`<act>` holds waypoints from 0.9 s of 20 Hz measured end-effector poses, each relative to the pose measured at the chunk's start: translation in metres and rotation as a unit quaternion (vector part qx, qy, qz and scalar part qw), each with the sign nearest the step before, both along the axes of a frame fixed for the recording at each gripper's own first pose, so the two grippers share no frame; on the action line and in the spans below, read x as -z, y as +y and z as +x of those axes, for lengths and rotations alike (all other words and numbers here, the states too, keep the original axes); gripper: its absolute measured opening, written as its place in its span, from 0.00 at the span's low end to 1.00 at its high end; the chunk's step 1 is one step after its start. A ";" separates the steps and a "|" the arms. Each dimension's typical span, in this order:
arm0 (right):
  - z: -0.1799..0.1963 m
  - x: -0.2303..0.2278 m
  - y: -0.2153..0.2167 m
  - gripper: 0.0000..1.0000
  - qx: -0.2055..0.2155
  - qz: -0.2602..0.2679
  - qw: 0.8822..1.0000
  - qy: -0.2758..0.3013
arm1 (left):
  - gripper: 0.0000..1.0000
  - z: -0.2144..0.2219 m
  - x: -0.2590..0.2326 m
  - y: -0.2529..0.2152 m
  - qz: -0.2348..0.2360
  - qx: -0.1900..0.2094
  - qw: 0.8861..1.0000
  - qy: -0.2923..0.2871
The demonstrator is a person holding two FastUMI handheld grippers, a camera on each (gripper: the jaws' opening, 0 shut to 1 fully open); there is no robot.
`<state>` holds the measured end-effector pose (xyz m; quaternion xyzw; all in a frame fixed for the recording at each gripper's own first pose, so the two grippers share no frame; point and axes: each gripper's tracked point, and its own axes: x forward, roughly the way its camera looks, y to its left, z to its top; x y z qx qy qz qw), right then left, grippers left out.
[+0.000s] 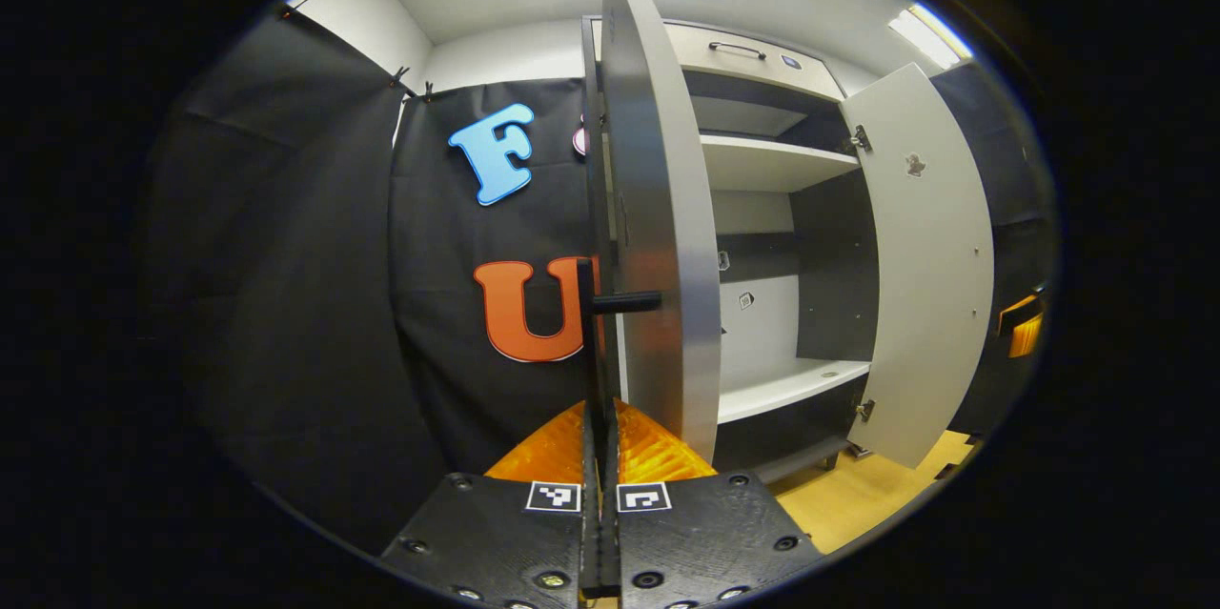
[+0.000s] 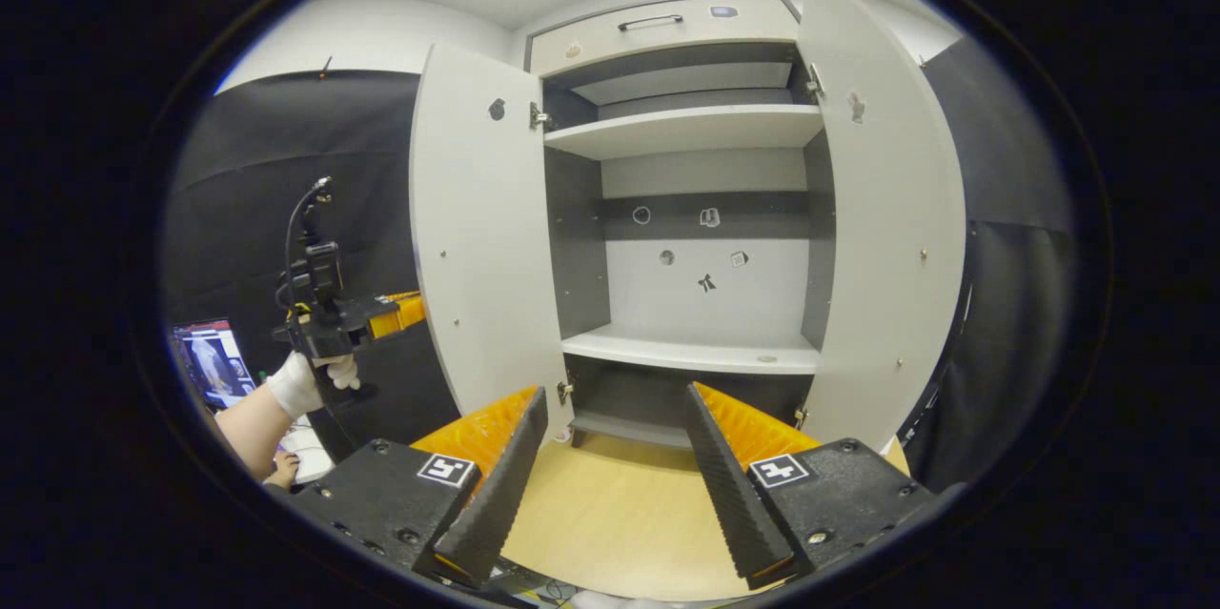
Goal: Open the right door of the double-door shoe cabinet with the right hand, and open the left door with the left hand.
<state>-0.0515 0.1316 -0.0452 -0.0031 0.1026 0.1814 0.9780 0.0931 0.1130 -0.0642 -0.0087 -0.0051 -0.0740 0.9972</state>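
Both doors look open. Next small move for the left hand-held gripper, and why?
Probably open the left hand-held gripper and back off the handle. Its fingers look shut on the dark bar handle of the left door, which already stands swung wide, like the right door. The right hand-held gripper is open and holds nothing, so letting go is all that seems left.

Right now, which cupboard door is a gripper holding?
The left door: the left gripper is shut on its black handle. The right door hangs open, untouched, and the right gripper is open.
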 end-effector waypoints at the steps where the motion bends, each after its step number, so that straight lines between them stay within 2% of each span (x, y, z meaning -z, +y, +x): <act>1: 0.000 0.000 0.000 0.90 0.001 0.000 1.000 0.000 | 0.00 0.001 0.000 0.001 0.008 -0.005 1.000 0.000; 8: -0.002 0.002 0.002 0.90 0.001 -0.006 1.000 0.003 | 0.02 -0.003 0.001 0.002 -0.010 -0.016 1.000 0.009; 9: -0.003 0.002 0.002 0.90 0.001 -0.007 1.000 0.001 | 0.02 -0.001 0.001 0.007 -0.004 -0.028 1.000 0.010; 10: -0.003 0.001 0.001 0.90 0.001 -0.007 1.000 0.001 | 0.07 -0.003 0.002 0.014 -0.005 -0.035 0.999 0.010; 11: -0.004 0.002 0.001 0.90 0.001 -0.008 1.000 0.001 | 0.14 -0.003 0.003 0.018 -0.013 -0.040 0.999 0.013; 13: -0.003 0.002 0.002 0.90 -0.001 -0.010 1.000 0.002 | 0.39 -0.008 0.005 0.024 -0.027 -0.049 0.998 0.021; 14: -0.003 0.001 0.003 0.90 -0.002 -0.011 1.000 0.001 | 0.57 -0.009 0.007 0.027 -0.028 -0.056 0.998 0.024; 15: -0.003 0.001 0.004 0.90 -0.003 -0.012 1.000 -0.001 | 0.58 -0.011 0.007 0.029 -0.028 -0.060 0.998 0.024; 16: -0.003 0.001 0.004 0.90 -0.003 -0.014 1.000 -0.004 | 0.74 -0.013 0.006 0.034 -0.027 -0.066 0.997 0.020; 17: -0.003 0.000 0.005 0.90 -0.003 -0.016 1.000 -0.006 | 0.82 -0.016 0.005 0.037 -0.028 -0.071 0.997 0.017; 18: -0.003 0.000 0.005 0.90 -0.003 -0.016 1.000 -0.006 | 0.84 -0.018 0.008 0.040 -0.026 -0.078 0.996 0.017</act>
